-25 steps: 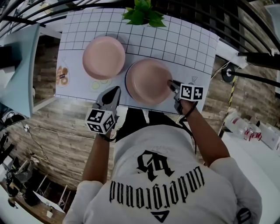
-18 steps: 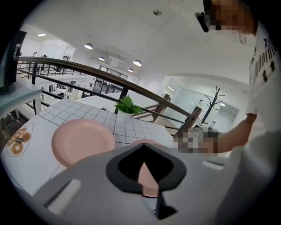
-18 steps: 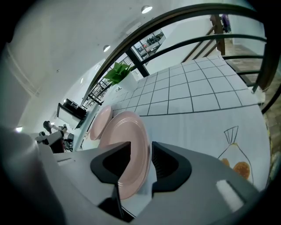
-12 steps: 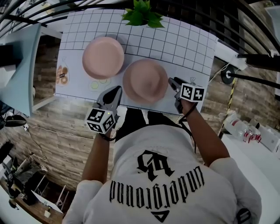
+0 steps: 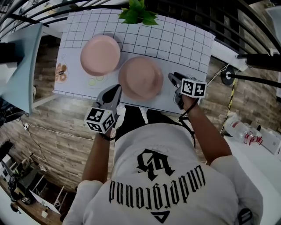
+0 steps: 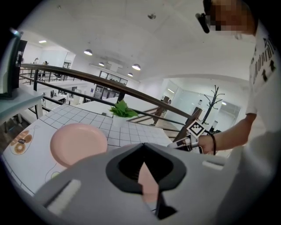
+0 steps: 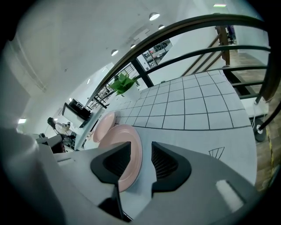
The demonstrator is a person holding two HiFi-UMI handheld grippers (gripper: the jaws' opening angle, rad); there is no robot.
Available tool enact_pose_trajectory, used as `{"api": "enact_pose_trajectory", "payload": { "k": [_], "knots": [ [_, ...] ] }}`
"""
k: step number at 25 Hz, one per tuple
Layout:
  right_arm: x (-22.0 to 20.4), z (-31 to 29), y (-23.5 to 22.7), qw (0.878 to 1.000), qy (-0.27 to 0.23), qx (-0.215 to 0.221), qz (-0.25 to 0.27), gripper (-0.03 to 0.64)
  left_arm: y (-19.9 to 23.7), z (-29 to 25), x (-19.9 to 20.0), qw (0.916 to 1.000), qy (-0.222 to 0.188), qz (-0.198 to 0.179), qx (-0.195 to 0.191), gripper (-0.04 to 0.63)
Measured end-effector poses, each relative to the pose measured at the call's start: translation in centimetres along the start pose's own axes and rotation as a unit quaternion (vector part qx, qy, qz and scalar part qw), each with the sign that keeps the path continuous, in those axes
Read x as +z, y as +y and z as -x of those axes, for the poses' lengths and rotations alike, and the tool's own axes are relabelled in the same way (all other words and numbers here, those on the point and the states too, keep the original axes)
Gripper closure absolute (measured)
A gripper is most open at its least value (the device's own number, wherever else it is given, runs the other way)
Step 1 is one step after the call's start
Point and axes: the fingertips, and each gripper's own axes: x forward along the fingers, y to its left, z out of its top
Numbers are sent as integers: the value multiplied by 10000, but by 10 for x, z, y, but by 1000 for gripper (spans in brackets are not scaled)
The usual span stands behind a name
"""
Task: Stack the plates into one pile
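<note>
Two pink plates lie side by side on the gridded white mat [image 5: 184, 44]. The far plate [image 5: 100, 55] sits at the left, and the near plate [image 5: 140, 78] lies close to the front edge. My right gripper [image 5: 174, 82] stands open just right of the near plate, clear of its rim. Looking along its jaws, I see the near plate [image 7: 127, 154] past the gap between them and the far plate [image 7: 103, 126] behind it. My left gripper [image 5: 116, 93] is shut on nothing and hovers at the mat's front edge, left of the near plate [image 6: 147, 180].
A potted green plant [image 5: 136, 13] stands at the mat's far edge. Printed food pictures [image 5: 61, 72] mark the mat's left side. Dark railings run behind and to the right of the table. Wooden floor lies below the front edge.
The right jaws have opened off the near plate's right rim and drawn back a little. The plate, tilted up with a dark shadow under it before, now lies flat.
</note>
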Motion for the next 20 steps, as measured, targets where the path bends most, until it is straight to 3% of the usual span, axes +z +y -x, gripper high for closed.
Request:
{"api": "enact_pose_trajectory", "payload": {
  "k": [10,20],
  "knots": [
    [39,46,36,9934,-430,427,977,494,-33,7,29,9988,-317,-353,147,546],
    [98,121,109,9652,-1368,1050,1966,540,-72,33,94,9917,-1024,-692,352,546]
  ]
}}
